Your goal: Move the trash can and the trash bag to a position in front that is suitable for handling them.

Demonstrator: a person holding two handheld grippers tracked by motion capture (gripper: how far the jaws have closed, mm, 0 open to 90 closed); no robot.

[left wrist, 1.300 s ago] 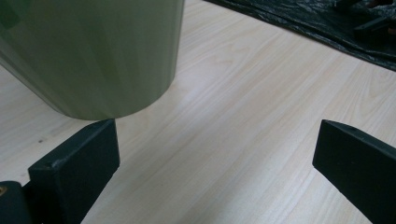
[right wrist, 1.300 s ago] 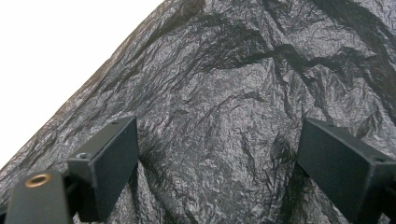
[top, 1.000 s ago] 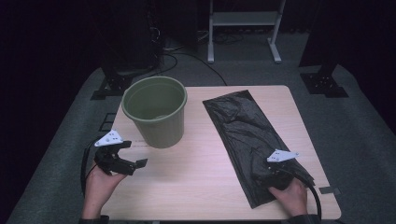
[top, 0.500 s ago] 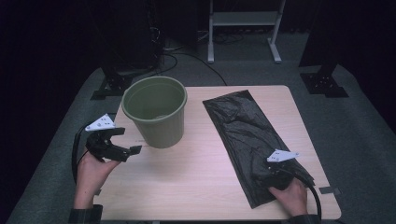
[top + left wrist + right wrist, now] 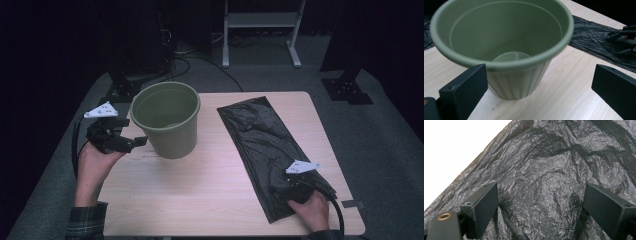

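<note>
We held the left hand-held gripper agape at the pot's nine o'clock, gripping nothing. Our right hand-held gripper sat wide open over the bag, at the pot's four o'clock.

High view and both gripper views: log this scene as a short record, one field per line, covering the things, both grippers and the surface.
surface: light wooden table
pot: green plastic pot, upright, empty, left of centre
bag: black plastic bag, flat, crumpled, right side of table
left gripper: jaws open, beside the pot's wall, not gripping it
right gripper: jaws open, over the bag's near end
contact: cannot tell whether the right jaws touch the bag
</note>
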